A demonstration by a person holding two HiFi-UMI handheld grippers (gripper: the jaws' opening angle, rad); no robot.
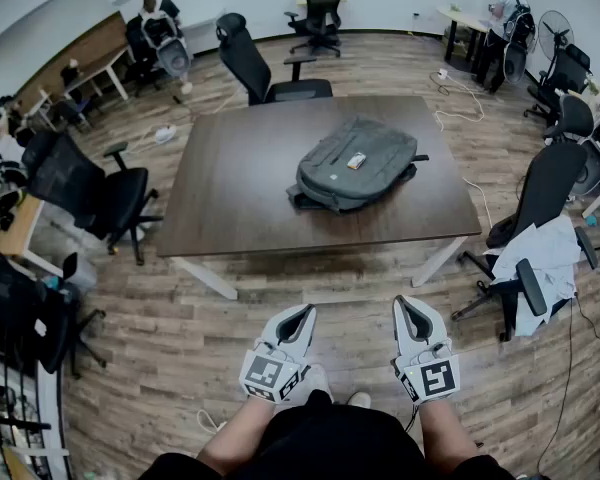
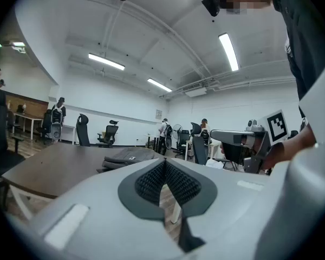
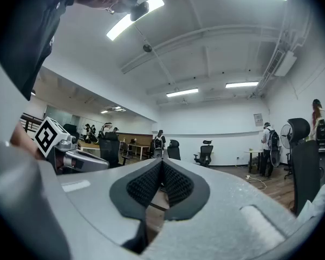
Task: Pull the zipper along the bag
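Observation:
A grey backpack lies flat on the dark brown table, right of the table's middle, with a small light tag on top. The left gripper view shows the backpack far off on the tabletop. Both grippers are held low in front of me, well short of the table's near edge. My left gripper is shut with nothing between its jaws. My right gripper is also shut and empty. In each gripper view the black ribbed pads meet.
Black office chairs stand around the table: one at the far side, one at the left, and one at the right with a white cloth on it. People stand at desks at the back of the room. A cable lies on the wooden floor.

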